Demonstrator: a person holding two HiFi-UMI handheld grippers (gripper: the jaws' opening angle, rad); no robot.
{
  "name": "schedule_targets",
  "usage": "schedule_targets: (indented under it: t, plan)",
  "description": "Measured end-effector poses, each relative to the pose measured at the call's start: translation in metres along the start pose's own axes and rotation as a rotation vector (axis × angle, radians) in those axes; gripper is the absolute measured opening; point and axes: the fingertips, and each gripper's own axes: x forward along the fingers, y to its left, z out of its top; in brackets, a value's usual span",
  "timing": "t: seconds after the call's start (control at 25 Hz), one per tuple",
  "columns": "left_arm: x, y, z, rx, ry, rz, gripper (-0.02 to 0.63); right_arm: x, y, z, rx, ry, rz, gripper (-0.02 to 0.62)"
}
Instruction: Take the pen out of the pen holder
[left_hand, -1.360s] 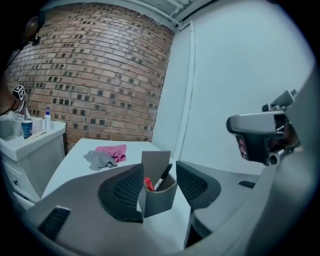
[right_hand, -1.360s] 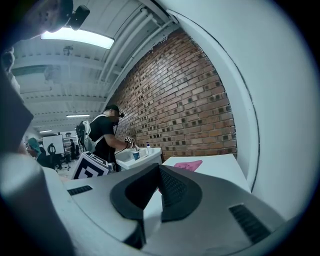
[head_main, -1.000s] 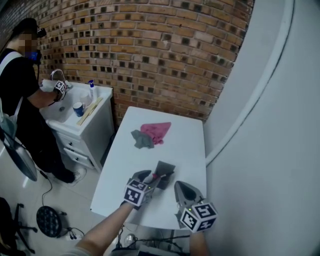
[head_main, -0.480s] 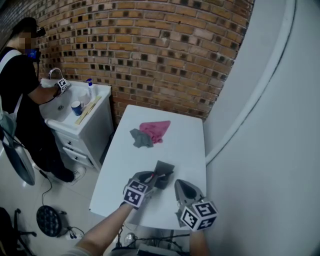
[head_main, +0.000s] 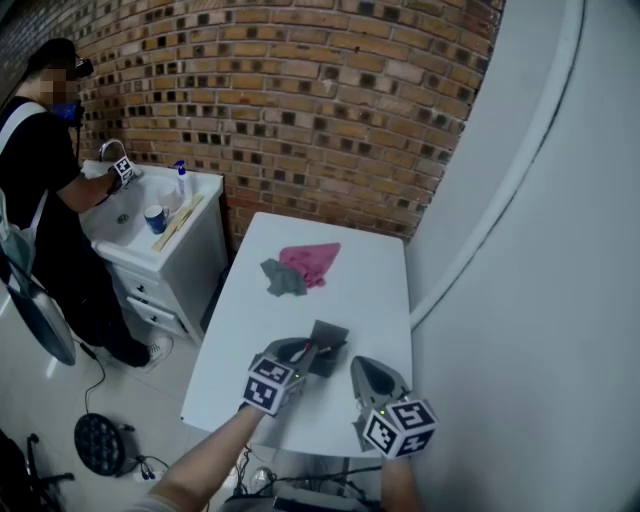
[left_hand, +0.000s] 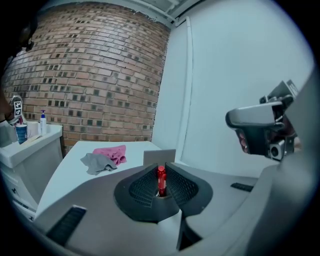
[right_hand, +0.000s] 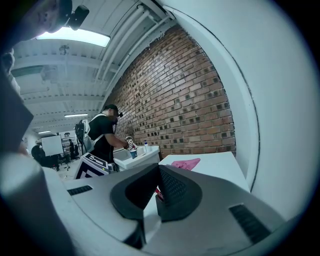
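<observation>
One white table (head_main: 385, 290) carries everything, set vs. a brick wall. Two cloths lie toward its far-left corner: a pink cloth (head_main: 312, 262) w/ a grey cloth (head_main: 285, 278) touching its left side. The pen holder (head_main: 330, 337), a grey square-sided cup, stands near the near edge, approx. mid-width. The left gripper (head_main: 303, 352) is at the holder's left side. The right gripper (head_main: 362, 368) sits near it, toward the near-right corner, pads together w/ nothing btw them.

Smallest is the pen (left_hand: 161, 181): red, upright, pinched btw the left gripper's jaws, which are closing on it, pads pressing its barrel on both sides. The holder's rim shows right behind it. The pen's lower end is hidden, so can't tell if it has cleared the cup.

Handling, as a guess: the pen is light, stiff, smooth plastic, i.e. prone to slip or swivel in a loose pinch. Best hold is the mid-to-upper barrel, square across the ribbed pads. Pull straight up along its axis so the light holder doesn't tip or drag w/ it.
</observation>
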Motion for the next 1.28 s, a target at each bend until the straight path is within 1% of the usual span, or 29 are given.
schedule_targets:
  t: [0.2,0.44,0.76,1.04,1.28]
  plan:
    - [-0.024,-0.009,0.033,0.017,-0.064,-0.028,0.044,-0.004,0.003,0.009,-0.001,-0.018,0.004,-0.009]
    - [-0.063,-0.015,0.070,-0.020,-0.169,-0.065,0.044,-0.010,0.018,0.026,-0.022,-0.068,0.026,-0.009]
    - [-0.124,-0.034,0.110,-0.010,-0.313,-0.106,0.044,-0.030,0.037,0.050,-0.060,-0.146,0.038,-0.009]
    - [-0.158,-0.055,0.124,0.030,-0.366,-0.131,0.043,-0.046,0.051,0.058,-0.096,-0.184,0.055,-0.009]
    - [-0.168,-0.065,0.128,0.053,-0.385,-0.135,0.043,-0.055,0.057,0.061,-0.105,-0.187,0.043,-0.009]
